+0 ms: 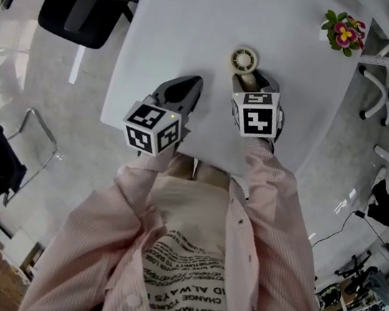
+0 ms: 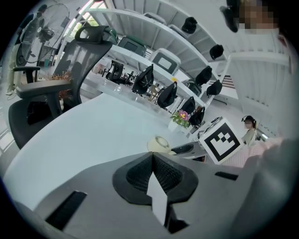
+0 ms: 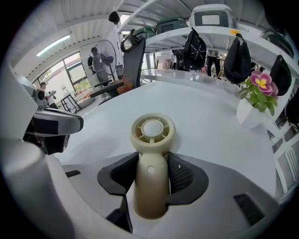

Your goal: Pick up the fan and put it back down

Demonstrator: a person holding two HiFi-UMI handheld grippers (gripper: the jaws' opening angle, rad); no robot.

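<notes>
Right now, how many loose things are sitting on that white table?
2. A cream fan lies in the middle, its handle between the right tongs; a flower pot stands at the far right corner of the table. The tongs could hide something small.

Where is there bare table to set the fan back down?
The white table is bare from the cream round-headed plastic fan to its far and left edges. Crowded: the near edge, with the left hand-held gripper and right hand-held gripper, and around the pink-flowered pot.
</notes>
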